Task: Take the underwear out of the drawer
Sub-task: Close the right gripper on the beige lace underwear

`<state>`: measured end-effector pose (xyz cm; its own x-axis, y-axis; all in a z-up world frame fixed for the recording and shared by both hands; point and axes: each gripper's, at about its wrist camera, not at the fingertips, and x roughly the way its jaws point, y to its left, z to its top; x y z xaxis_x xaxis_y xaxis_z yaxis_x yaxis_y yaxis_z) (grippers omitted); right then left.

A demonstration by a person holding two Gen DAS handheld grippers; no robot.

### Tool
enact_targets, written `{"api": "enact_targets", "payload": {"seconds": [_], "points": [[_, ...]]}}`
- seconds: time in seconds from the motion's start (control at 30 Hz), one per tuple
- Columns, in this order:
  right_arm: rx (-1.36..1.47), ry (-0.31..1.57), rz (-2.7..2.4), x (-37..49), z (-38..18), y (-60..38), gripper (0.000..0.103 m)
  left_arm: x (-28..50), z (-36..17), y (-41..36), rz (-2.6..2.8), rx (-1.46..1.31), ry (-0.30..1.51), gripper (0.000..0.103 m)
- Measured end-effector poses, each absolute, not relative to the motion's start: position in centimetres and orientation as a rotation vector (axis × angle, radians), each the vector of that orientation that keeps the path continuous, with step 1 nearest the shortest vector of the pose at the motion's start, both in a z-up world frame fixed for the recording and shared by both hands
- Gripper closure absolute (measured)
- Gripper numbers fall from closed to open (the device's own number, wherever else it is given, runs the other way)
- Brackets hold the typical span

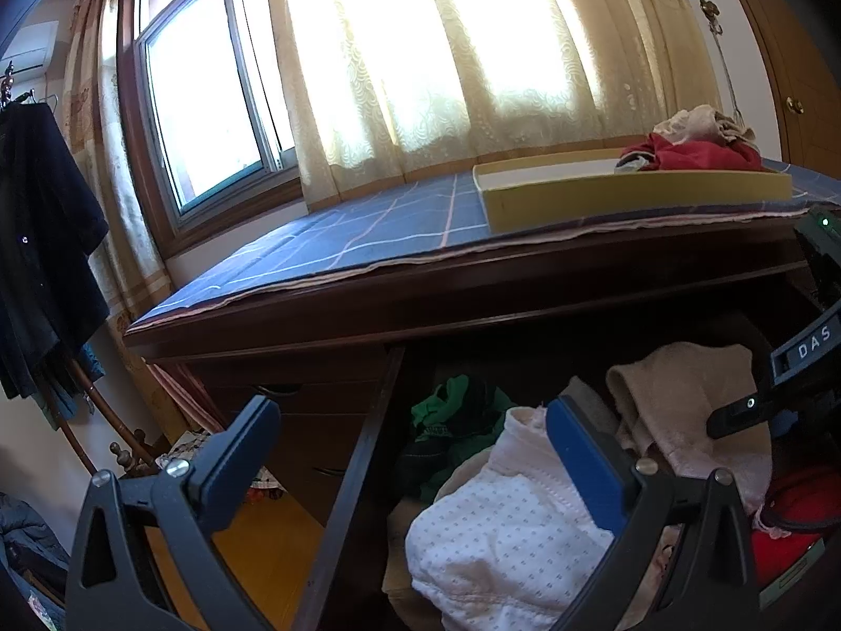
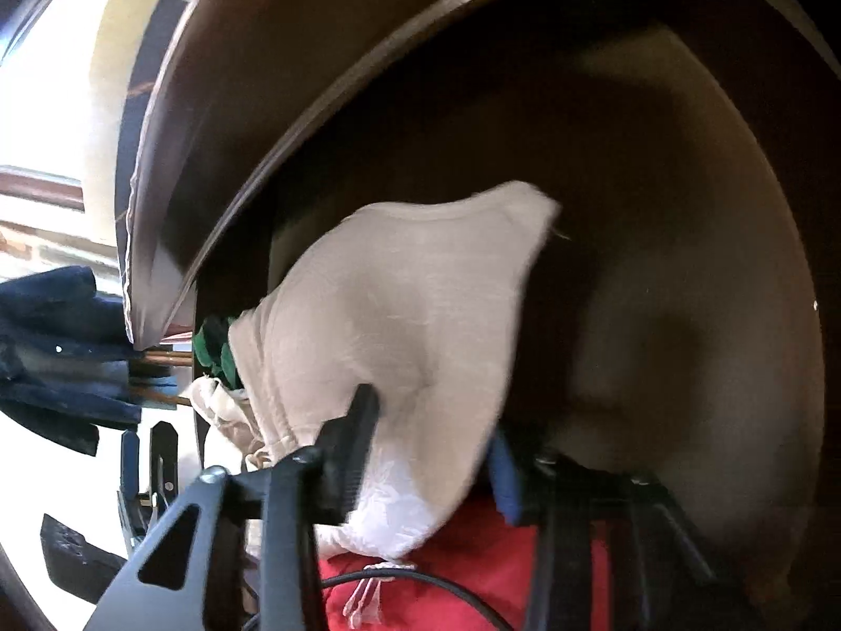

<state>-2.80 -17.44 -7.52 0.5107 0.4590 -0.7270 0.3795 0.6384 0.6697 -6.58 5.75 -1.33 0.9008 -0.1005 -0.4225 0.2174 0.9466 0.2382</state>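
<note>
Beige cotton underwear [image 2: 399,305] sits in the open dark-wood drawer [image 2: 683,242], bunched up above a red garment [image 2: 473,578]. Right gripper [image 2: 431,452] has its fingers clamped on the lower edge of the beige piece, fabric pinched btwn them. Left gripper [image 1: 415,452] hangs w/ fingers wide apart, holding nothing, over a white dotted garment [image 1: 504,536] in the drawer. On the blue-checked tabletop [image 1: 368,231], a yellow tray [image 1: 631,194] w/ red and cream clothes.
</note>
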Motion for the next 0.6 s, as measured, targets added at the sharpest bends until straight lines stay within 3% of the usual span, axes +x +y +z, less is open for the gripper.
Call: {"api": "enact_targets", "payload": {"seconds": [0.4,0.43,0.53,0.6], "points": [[1.094,1.138,0.011,-1.5,-10.2,-17.0,0.05,-6.7,-1.2,5.8,-0.167,0.285,0.414,0.0],[1.059,1.136,0.034,-1.1,-10.0,-16.6,0.052,-6.6,-1.3,5.8,-0.167,0.285,0.417,0.0],[1.022,1.113,0.068,-1.0,-9.3,-16.0,0.072,-6.7,-1.3,5.8,-0.169,0.286,0.413,0.0],[1.005,1.086,0.086,-1.5,-8.9,-16.2,0.078,-6.8,-1.4,5.8,-0.171,0.287,0.41,0.0]]}}
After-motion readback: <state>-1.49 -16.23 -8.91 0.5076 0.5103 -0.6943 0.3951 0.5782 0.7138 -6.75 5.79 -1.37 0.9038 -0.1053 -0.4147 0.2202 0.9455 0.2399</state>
